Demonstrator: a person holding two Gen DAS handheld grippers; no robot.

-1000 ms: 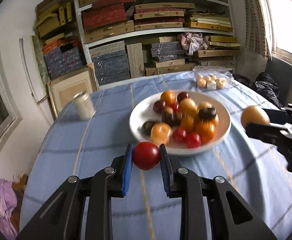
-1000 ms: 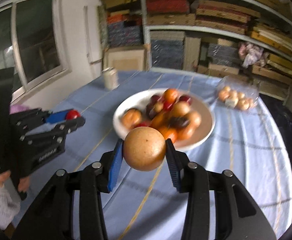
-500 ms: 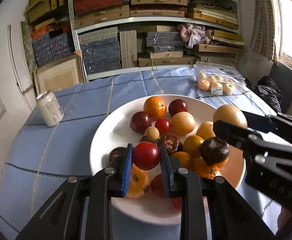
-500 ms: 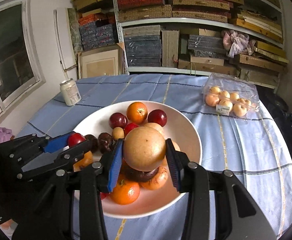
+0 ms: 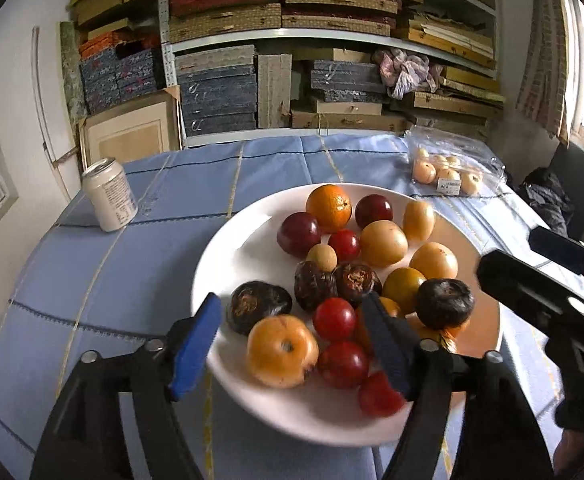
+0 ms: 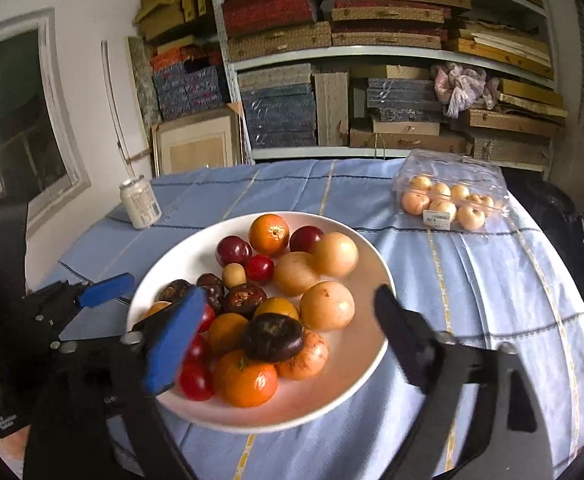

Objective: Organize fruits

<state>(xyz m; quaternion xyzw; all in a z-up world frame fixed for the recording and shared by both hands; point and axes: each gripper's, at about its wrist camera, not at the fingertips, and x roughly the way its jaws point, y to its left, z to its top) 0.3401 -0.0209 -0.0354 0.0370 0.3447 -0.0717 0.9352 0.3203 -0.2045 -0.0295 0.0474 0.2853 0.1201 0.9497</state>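
Hovering over plate: both grippers, each with jaws spreading.

Left wrist view
- Left gripper (image 5: 292, 336): jaws opening, pads pressing nothing; released. Small red fruit (image 5: 334, 319) lies free between the fingers, resting among the pile.
- Plate (image 5: 227, 256): white, on the blue checked surface (image 5: 131, 280), filling centre of view.
- Fruits, 12 o'clock of plate: orange (image 5: 328, 207), flanked by two dark red plums (image 5: 299, 234).
- Fruits, centre: pale tan round fruits (image 5: 383, 243), small beige one (image 5: 321, 258), dark wrinkled ones (image 5: 315, 285).
- Fruits, 6 o'clock: yellow-orange fruit (image 5: 281, 351) touching further red ones.
- Right gripper (image 5: 532, 276): enters at 3 o'clock, fingers apart, nothing between them.
- Can (image 5: 109, 195): upright at 10 o'clock, well apart from plate.
- Clear pack (image 5: 452, 172): at 1 o'clock, holding pale fruits.

Right wrist view
- Right gripper (image 6: 287, 340): jaws opening, empty-handed; released. Pile sits below and between the fingers, none pinched.
- Large tan fruit (image 6: 327, 305): lying loose on plate (image 6: 372, 264), just beside two like it at 12 o'clock.
- Dark fruit (image 6: 272, 338): atop the oranges at 6 o'clock.
- Left gripper (image 6: 131, 296): at 9 o'clock over plate rim, blue pads parted.
- Shelves (image 6: 372, 52): behind the surface, stacked with boxes.
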